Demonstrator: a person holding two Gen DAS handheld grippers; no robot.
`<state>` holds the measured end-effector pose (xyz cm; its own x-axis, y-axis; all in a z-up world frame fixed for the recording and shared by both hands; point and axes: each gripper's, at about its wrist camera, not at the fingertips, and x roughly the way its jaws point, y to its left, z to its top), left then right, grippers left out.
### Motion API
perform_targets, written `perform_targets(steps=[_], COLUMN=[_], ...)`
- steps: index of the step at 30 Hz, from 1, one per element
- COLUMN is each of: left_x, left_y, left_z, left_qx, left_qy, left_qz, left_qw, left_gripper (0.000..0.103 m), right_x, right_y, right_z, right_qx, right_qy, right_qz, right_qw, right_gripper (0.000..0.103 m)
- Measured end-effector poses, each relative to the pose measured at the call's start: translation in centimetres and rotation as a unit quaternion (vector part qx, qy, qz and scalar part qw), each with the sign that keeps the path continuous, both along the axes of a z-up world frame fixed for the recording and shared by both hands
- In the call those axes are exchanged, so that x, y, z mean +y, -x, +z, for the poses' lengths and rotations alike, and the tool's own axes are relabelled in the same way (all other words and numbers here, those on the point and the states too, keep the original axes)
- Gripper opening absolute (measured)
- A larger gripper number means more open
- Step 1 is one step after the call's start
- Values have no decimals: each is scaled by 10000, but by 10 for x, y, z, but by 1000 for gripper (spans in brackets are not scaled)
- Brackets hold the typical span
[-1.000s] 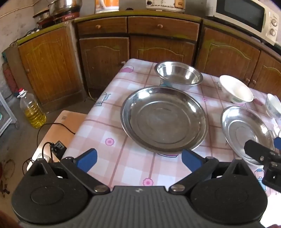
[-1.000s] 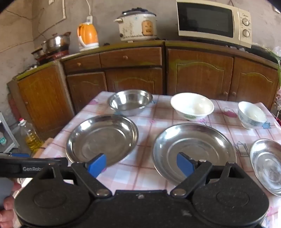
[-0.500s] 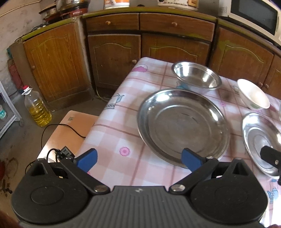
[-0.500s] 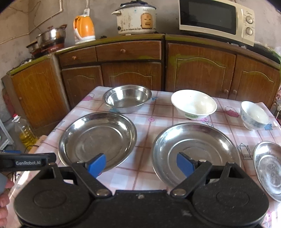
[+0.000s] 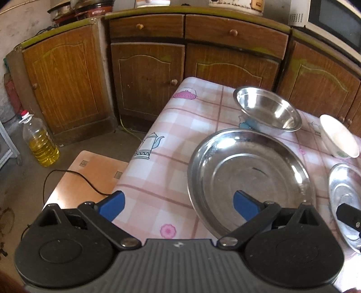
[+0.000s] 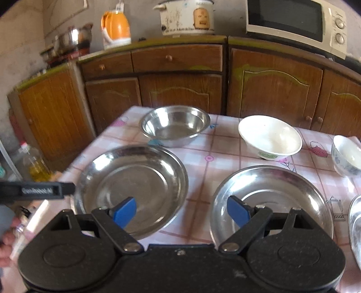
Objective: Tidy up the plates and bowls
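Checked pink tablecloth (image 6: 227, 155) bears round, seemingly steel plates (image 6: 130, 187); both hand-held grippers (image 5: 178, 204) (image 6: 180, 210) spread.

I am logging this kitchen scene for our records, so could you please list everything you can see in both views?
Steel plates: three, silver, near half of the table; the third is cut off at the right edge.
Steel bowl: one, silver, far left of the table.
White bowl: one, white, far middle of the table.
Patterned bowl: one, white and blue, far right.
Tablecloth: one, pink checked, covering the table.
Oil bottle: one, yellow, on the floor.
Cabinets: brown wood, behind the table.
Microwave, rice cooker, kettle: one each, on the counter.
Left gripper: open, above the table's near left edge.
Right gripper: open, between two plates.
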<state>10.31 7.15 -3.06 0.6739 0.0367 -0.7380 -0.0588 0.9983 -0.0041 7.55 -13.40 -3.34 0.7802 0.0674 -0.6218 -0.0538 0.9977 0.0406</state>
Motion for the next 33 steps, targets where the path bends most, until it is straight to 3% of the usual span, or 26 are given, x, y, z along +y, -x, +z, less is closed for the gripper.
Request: perform_targets(steps=[15, 33], left_x=[-5, -12], left_y=[-27, -43], left_z=[-11, -28], left_qx=[69, 290], left_qy=[-67, -96], left_qz=[-325, -613], left_qw=[9994, 9977], left_gripper=[103, 103], right_x=[1, 0], right_y=[-38, -52], right_z=[-18, -39], right_qx=[125, 426], right_qy=[-5, -202], right_qz=[101, -117], right_qw=[9999, 9988], right_gripper=[102, 102])
